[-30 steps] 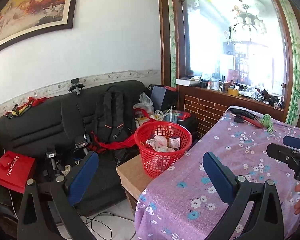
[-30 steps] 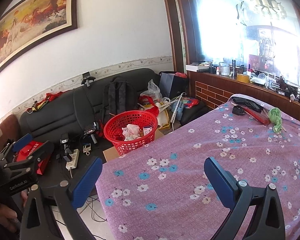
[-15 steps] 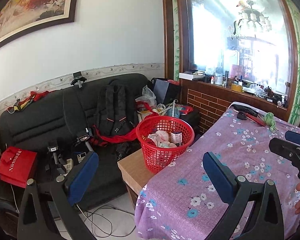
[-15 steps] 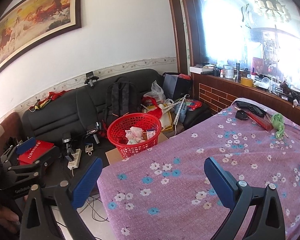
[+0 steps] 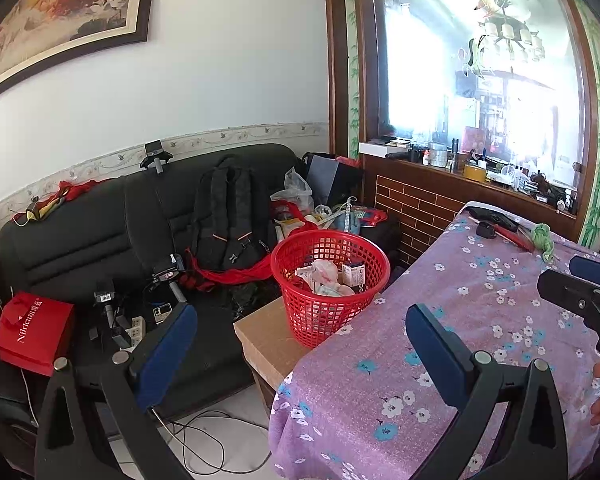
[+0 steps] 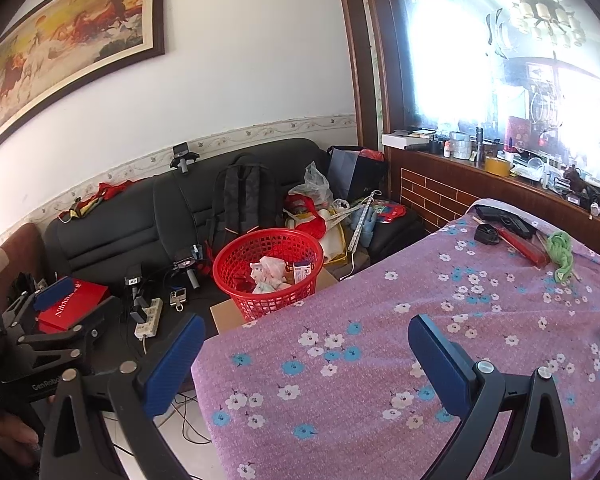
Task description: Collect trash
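Left gripper (image 5: pixel 300 348): held above the near corner of the table, nothing between its blue-padded fingers (image 5: pixel 168 348), which are spread wide apart.
Right gripper (image 6: pixel 302 354): held over the table's near side, its fingers (image 6: pixel 440 364) likewise set wide apart and nothing gripped.
Cross views: the right gripper is seen at the right edge of the left wrist view, and the left gripper at the left edge of the right wrist view.
Red basket (image 5: pixel 330 280): an open mesh basket is stood upright on a brown box (image 5: pixel 268 340), touching the far-left edge of the table.
Trash (image 5: pixel 326 276): crumpled white paper and a small printed carton are piled inside the red basket, below its rim.
Table (image 5: pixel 460 340): covered with a purple cloth printed with white and blue flowers.
Far end of table: a black handgun-shaped item (image 6: pixel 508 220), a small black object (image 6: pixel 486 235), a red stick (image 6: pixel 522 246) and a green bundle (image 6: pixel 560 252) are laid close together.
Sofa (image 5: pixel 80 240): a black sofa is set against the wall behind the basket, loaded with a black backpack (image 5: pixel 232 216), a red gift bag (image 5: pixel 34 332), a power strip (image 6: pixel 148 318) and assorted bags.
Wall: a framed horse painting (image 6: pixel 60 40) is hung above the sofa.
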